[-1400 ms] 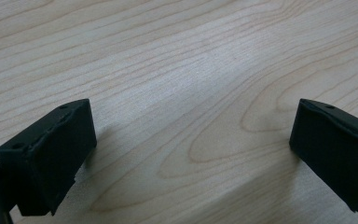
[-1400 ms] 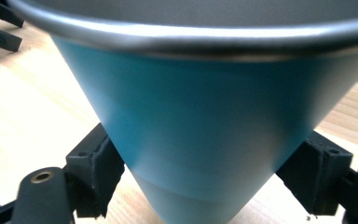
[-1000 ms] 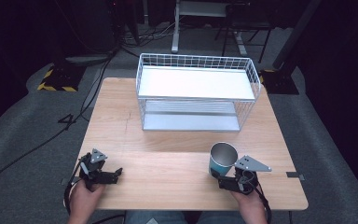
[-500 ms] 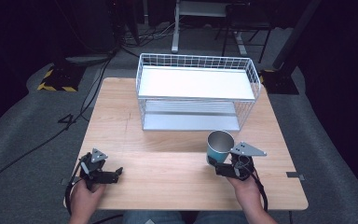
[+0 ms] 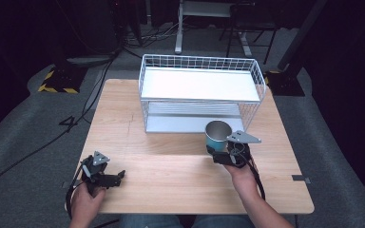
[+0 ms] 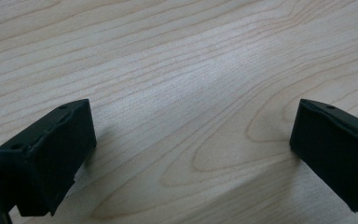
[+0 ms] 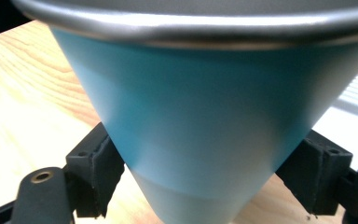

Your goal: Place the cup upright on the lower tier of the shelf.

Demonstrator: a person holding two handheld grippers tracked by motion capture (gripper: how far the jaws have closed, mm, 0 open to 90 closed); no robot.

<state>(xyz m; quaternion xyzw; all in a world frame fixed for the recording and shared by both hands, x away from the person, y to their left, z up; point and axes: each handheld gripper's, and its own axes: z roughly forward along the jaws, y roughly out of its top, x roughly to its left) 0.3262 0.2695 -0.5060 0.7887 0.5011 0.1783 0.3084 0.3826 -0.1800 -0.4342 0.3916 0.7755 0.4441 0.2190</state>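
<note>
A teal cup (image 5: pixel 217 136) with a steel rim stands upright just in front of the white wire rack (image 5: pixel 143 80). My right gripper (image 5: pixel 217 151) is shut on its lower body. In the right gripper view the cup (image 7: pixel 205 107) is very close, with one black jaw pressed against each side of its narrow base and the right gripper (image 7: pixel 204 179) around it. My left gripper (image 5: pixel 116 178) rests low at the table's front left. Its jaws are spread wide in the left gripper view (image 6: pixel 191 154), with bare wood between them.
The wire rack has a white top shelf (image 5: pixel 199 84) and a lower shelf (image 5: pixel 190 123), open toward me. The wooden table (image 5: pixel 171 171) is bare between the two hands. Cables and grey floor lie around the table.
My right gripper has carried the cup away from me and slightly left, toward the front of the rack. The left gripper has stayed where it was.
</note>
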